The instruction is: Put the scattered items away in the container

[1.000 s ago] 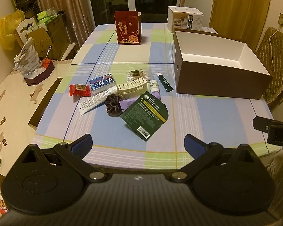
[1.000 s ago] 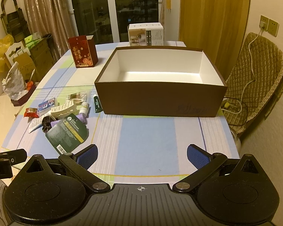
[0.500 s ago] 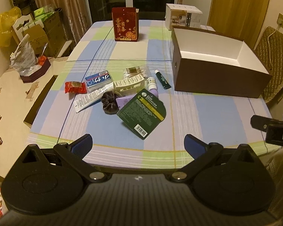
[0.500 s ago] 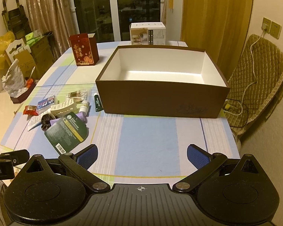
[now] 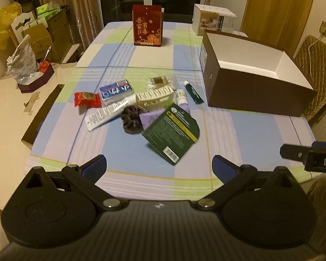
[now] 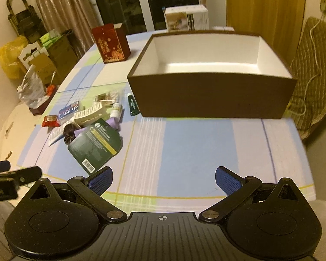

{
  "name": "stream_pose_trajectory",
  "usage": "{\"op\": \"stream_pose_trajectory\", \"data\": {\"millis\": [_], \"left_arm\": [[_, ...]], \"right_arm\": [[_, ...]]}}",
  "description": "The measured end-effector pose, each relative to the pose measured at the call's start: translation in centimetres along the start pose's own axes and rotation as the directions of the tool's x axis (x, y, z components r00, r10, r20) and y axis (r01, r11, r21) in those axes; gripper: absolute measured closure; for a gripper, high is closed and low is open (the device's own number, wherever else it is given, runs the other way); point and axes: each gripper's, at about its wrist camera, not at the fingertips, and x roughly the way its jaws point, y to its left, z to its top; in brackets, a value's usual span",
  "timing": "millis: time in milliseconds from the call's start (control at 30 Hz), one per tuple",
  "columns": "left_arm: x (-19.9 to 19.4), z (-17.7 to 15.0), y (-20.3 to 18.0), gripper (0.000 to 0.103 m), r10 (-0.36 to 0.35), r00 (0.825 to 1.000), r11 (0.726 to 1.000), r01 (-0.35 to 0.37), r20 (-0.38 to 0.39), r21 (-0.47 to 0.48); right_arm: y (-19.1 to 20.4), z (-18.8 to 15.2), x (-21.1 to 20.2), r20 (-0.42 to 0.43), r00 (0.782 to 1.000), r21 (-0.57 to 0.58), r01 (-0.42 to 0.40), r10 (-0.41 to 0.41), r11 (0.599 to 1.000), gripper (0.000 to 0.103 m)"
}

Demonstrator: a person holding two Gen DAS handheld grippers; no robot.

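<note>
Your left gripper hangs over the near edge of the bench with its fingers spread wide apart and nothing between them; your right gripper sits the same way, fingers wide apart and empty. The brown box stands open on the checked cloth, white inside, with nothing in the part of its floor you can see. Everything to be tidied lies in one loose heap to the left of the box. Nearest the box is a dark green tube, just beside its left wall, then a small white bottle next to that. A cream hair clip lies further left of the box, with a clear packet of cotton swabs behind it. A dark green flat packet is the item closest to you, overlapping a purple pouch, and a dark scrunchie touches that pouch. Furthest left of the box are a white tube, a blue pack and a red snack wrapper. A red carton stands well behind the heap, apart from the box.
</note>
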Motion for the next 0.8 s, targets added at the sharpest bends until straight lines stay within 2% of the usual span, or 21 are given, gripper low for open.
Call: {"op": "stream_pose_trajectory", "data": {"millis": [100,267,367,467,667,800], "left_arm": [[0.6,0.6,1.0,0.001,0.003,1.0,1.0,-0.003,0.011,0.013],[2.7,1.7,2.8,0.002,-0.036,0.999,0.999,0.035,0.015,0.04],[4.8,2.3,3.9,0.007,-0.038,0.999,0.997,0.038,-0.011,0.065],[7.0,2.5,5.0,0.01,-0.082,0.996,0.993,0.086,-0.047,0.086],[10.9,2.0,5.4,0.021,-0.182,0.974,0.982,0.188,-0.135,0.035],[13.2,1.7,5.4,0.025,-0.255,0.957,0.967,0.254,-0.136,-0.027]], "right_arm": [[0.1,0.3,1.2,-0.023,1.0,-0.013,-0.005,0.004,1.0,0.0],[0.4,0.6,3.5,-0.037,0.999,-0.036,-0.021,0.02,0.999,0.0],[0.9,1.0,4.9,-0.043,0.999,-0.049,-0.034,0.032,0.998,0.0],[1.2,1.0,6.5,-0.06,0.998,-0.069,-0.023,0.019,0.997,0.0],[0.2,0.9,9.0,-0.104,0.994,-0.044,0.024,-0.029,0.999,0.0],[-0.9,1.8,9.8,-0.089,0.995,-0.014,0.037,-0.038,0.999,0.0]]}}
